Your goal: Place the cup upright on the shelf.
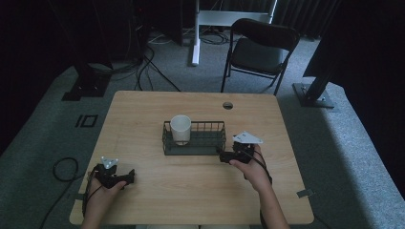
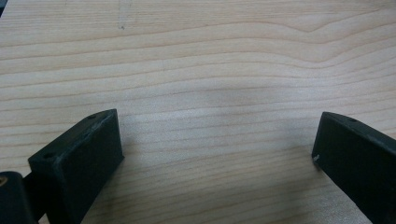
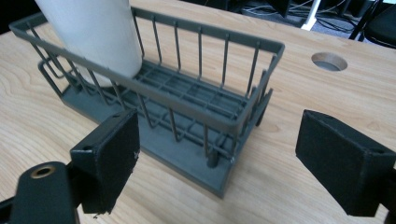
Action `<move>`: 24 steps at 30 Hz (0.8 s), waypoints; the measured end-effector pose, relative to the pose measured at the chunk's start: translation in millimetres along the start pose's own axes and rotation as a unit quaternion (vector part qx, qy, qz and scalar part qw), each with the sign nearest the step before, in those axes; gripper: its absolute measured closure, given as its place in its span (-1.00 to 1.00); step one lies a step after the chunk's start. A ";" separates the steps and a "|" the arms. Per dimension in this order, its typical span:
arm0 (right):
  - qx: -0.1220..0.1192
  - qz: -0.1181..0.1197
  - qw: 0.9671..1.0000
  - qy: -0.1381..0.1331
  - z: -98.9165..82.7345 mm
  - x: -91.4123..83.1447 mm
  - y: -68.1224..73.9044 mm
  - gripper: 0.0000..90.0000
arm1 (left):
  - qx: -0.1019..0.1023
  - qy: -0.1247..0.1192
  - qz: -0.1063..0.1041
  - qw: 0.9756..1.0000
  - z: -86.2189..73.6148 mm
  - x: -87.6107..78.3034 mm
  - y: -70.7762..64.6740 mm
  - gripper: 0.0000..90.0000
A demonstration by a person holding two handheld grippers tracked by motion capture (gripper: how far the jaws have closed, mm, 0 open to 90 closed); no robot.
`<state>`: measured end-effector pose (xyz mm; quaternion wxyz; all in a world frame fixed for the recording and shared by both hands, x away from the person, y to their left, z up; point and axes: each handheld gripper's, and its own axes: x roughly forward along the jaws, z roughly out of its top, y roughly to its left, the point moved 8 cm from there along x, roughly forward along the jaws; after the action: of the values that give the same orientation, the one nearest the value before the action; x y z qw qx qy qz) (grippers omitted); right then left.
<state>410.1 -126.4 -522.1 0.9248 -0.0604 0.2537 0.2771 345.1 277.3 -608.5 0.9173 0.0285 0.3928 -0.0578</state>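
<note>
Lying crosswise, basket (image 1: 194,143) faces right tool (image 1: 223,157).

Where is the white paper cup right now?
The white paper cup stands upright in the left end of the dark wire basket at the table's middle; the right gripper sits open by the basket's right end.

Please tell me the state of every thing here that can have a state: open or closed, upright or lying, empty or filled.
Left gripper: open, over bare table.
Right gripper: open, nothing between its fingers.
White cup: upright in the basket's left end.
Wire basket: upright, right part empty.
Folding chair: unfolded, unoccupied.
</note>
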 end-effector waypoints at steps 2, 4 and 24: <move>0.001 0.001 1.000 0.004 -5.4 -0.1 -1.2 -0.70 | 0.000 0.000 0.000 1.000 0.0 0.0 0.0 -0.96; 0.004 0.000 1.000 0.005 -10.7 -0.5 -3.7 -0.70 | 0.000 0.000 0.000 1.000 -0.1 0.0 0.1 -0.96; 0.040 -0.025 0.999 0.020 -57.8 -7.3 -34.4 -0.70 | 0.000 0.000 0.000 1.000 0.0 0.0 0.1 -0.96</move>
<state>398.4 -173.4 -569.3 0.9278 -0.0358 0.2816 0.2420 345.0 277.3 -608.5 0.9172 0.0289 0.3931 -0.0579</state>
